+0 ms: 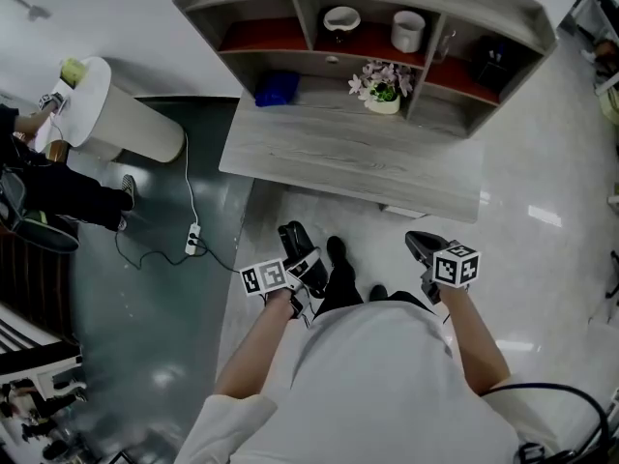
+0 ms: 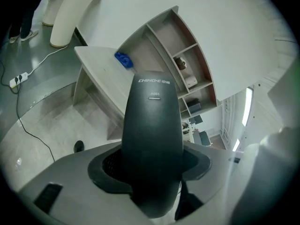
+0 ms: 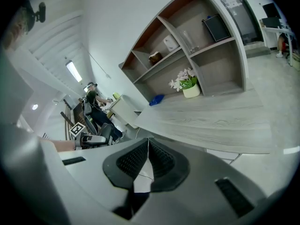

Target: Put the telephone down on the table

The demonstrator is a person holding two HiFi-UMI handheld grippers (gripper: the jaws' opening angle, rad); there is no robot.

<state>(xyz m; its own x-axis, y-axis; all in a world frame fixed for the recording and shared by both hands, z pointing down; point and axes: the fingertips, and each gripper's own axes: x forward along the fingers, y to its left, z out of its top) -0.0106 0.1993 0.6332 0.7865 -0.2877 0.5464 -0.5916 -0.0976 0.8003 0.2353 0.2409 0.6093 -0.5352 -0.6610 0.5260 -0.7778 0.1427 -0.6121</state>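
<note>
My left gripper (image 1: 298,249) (image 2: 152,167) is shut on a black telephone handset (image 2: 152,135) (image 1: 293,237), which stands up out of the jaws and points toward the grey wooden table (image 1: 348,153) (image 2: 98,74). It hangs over the floor, short of the table's front edge. To its right, my right gripper (image 1: 423,246) (image 3: 147,149) is shut with nothing in it, also short of the table (image 3: 220,111). The right gripper view shows the left gripper's marker cube (image 3: 77,130) at its left.
A shelf unit on the table holds a white mug (image 1: 408,30), a bowl (image 1: 340,19) and a dark box (image 1: 493,61). A blue object (image 1: 276,87) and a flower pot (image 1: 382,92) stand on the tabletop. A white cylinder (image 1: 126,119), a power strip (image 1: 193,240) and a seated person are at left.
</note>
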